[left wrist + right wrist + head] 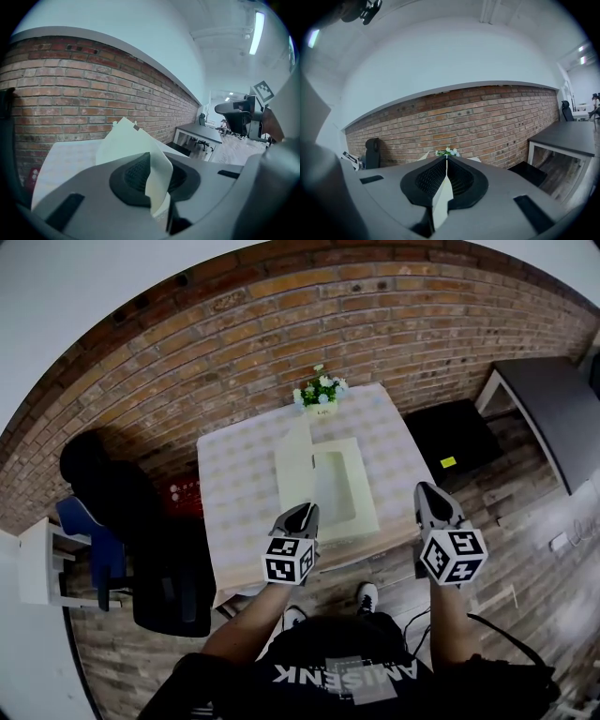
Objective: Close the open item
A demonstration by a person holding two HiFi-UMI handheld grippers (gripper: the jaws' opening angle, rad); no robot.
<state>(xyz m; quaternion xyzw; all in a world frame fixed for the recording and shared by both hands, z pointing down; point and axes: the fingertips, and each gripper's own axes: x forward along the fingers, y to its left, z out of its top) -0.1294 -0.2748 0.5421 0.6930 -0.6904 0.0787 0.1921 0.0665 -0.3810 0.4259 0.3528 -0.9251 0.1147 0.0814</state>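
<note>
— What sort of place is this?
— An office: a black swivel chair (98, 479) and a dark desk (553, 399) stand by the brick wall (375, 324), more office chairs (236, 115) sit farther from it, and a strip light (257, 33) hangs overhead.

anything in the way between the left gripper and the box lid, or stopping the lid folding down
Nothing visible. The left gripper sits just short of the raised lid with nothing between. The box looks empty inside, and the flowers stand past its far end, clear of the lid.

Bright, even light; strong fisheye warp (black corners); ceiling strip light (257, 33) glares.
</note>
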